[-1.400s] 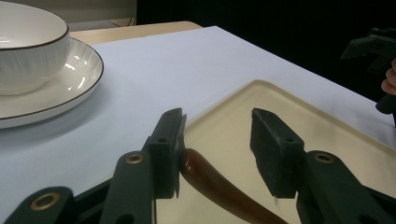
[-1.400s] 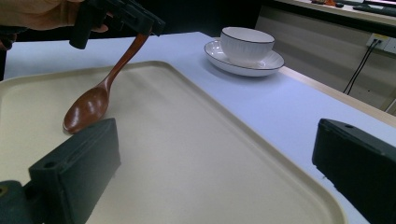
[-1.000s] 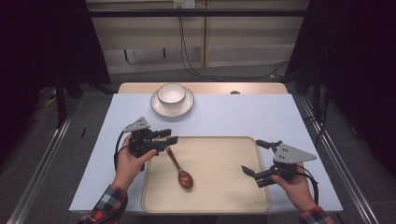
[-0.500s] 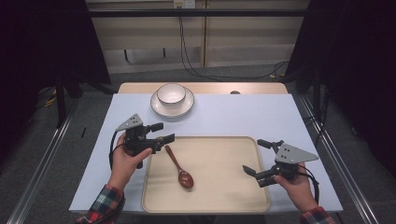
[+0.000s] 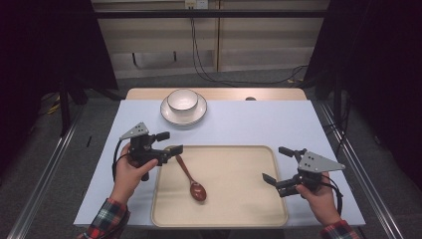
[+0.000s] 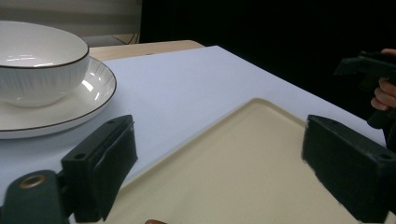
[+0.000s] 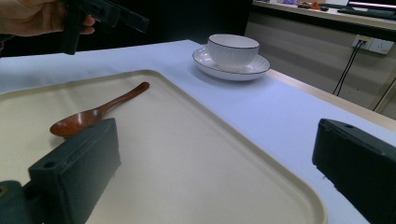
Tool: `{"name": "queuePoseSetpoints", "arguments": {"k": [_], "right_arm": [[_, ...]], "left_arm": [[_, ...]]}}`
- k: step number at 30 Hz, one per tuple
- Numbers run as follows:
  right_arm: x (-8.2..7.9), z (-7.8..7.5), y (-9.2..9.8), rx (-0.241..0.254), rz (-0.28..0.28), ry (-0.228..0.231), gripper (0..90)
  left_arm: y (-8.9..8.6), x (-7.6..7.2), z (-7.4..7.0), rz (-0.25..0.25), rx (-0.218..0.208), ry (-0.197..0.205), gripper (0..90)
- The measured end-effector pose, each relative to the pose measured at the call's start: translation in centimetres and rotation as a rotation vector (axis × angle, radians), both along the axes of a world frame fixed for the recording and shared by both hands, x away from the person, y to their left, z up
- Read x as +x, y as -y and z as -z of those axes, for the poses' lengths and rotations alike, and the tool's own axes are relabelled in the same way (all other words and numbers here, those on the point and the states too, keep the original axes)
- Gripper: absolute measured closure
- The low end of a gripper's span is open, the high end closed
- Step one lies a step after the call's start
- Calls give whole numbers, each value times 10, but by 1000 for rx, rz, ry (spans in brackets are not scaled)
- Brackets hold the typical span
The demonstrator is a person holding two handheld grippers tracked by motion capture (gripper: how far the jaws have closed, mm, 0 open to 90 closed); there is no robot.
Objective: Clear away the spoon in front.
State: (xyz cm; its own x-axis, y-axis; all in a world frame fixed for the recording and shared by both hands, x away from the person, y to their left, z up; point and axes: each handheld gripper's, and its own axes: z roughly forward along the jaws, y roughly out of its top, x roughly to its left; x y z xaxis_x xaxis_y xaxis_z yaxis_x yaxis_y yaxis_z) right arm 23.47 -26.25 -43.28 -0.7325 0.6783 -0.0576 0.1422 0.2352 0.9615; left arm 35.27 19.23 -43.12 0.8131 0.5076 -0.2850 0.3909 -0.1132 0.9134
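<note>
- On the desk [image 5: 239,124], a beige tray [image 5: 234,199] is set near the front edge, with a wooden spoon [image 5: 191,180] lying on its left part, bowl end toward 5 o'clock and handle toward 11 o'clock.
- At 9 o'clock of the tray, the left hand-held gripper [image 5: 169,142] is held just past the tip of the spoon handle; its jaws have just been opening, now stand wide, and nothing is seen between them.
- At 3 o'clock of the tray, the right hand-held gripper [image 5: 278,165] is held over the tray rim, jaws wide apart and empty.
- At 12 o'clock, a white bowl [image 5: 182,100] is seen on a saucer [image 5: 200,112], well apart from the spoon.
- Placing of the spoon on the tray is judged done; only withdrawal of the left hand-held gripper seems to be left.
</note>
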Motion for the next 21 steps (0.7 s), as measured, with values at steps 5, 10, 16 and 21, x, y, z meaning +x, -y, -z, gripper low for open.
{"name": "queuePoseSetpoints", "arguments": {"k": [5,10,16,21], "right_arm": [[0,0,3,19,8,-8,4],[0,0,5,34,9,-17,4],[1,1,5,30,17,-14,4],[2,2,4,28,14,-19,4]], "left_arm": [[-6,-1,1,15,-30,-14,55],[-17,-4,-3,-1,-10,50,52],[-29,-6,-2,1,5,105,48],[-31,-6,-1,-5,16,106,48]]}}
